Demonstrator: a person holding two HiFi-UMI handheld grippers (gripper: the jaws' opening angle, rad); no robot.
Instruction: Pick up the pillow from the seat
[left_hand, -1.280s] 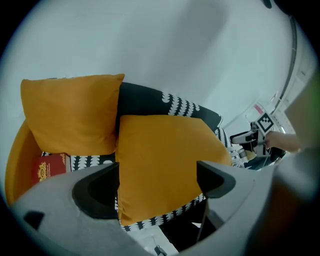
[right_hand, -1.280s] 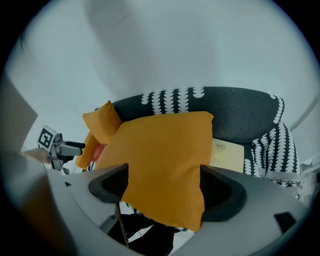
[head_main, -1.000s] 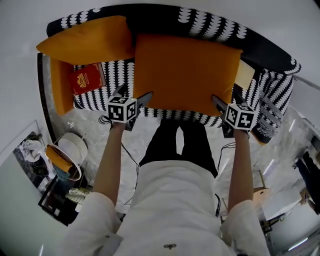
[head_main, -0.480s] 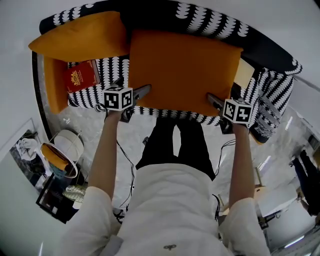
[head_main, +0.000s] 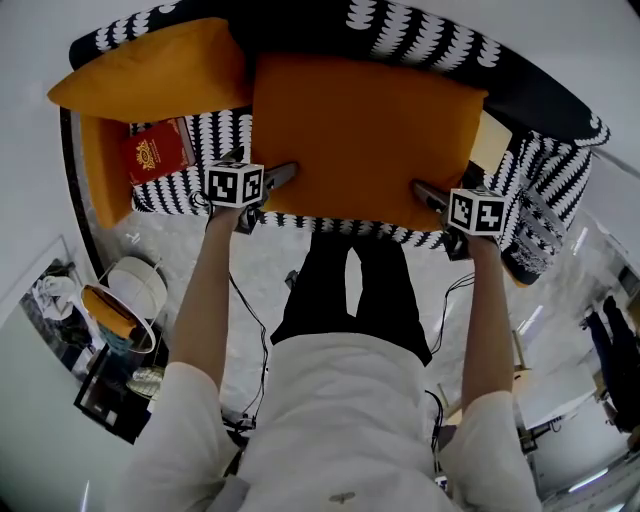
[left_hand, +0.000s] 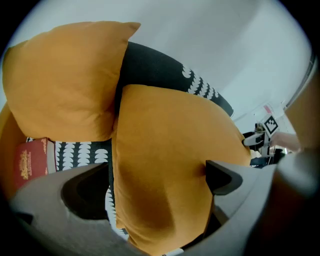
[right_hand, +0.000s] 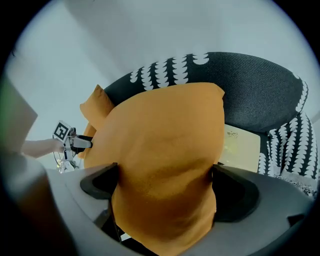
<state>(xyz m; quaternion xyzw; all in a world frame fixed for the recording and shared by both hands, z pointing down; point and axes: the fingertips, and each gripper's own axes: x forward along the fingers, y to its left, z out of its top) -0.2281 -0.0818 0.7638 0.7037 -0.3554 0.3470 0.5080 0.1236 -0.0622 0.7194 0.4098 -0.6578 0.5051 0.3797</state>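
Note:
A large orange pillow (head_main: 365, 140) leans against the back of the black-and-white patterned seat (head_main: 420, 40). My left gripper (head_main: 262, 168) is at the pillow's lower left corner. In the left gripper view the pillow (left_hand: 165, 165) sits between the wide jaws of that gripper (left_hand: 157, 172); it touches the right pad, and I cannot tell whether it touches the left one. My right gripper (head_main: 445, 190) is at the lower right corner. There the pillow (right_hand: 165, 165) fills the gap of the wide jaws of that gripper (right_hand: 164, 172).
A second orange pillow (head_main: 150, 70) lies at the seat's left end, with a red book (head_main: 155, 155) below it. A pale flat thing (head_main: 488, 140) rests on the seat at the right. A white round stand (head_main: 130, 300) and cables are on the floor at the left.
Both grippers have moved forward onto the big pillow's lower corners, and their jaws stand wider. The pillow itself has not visibly moved.

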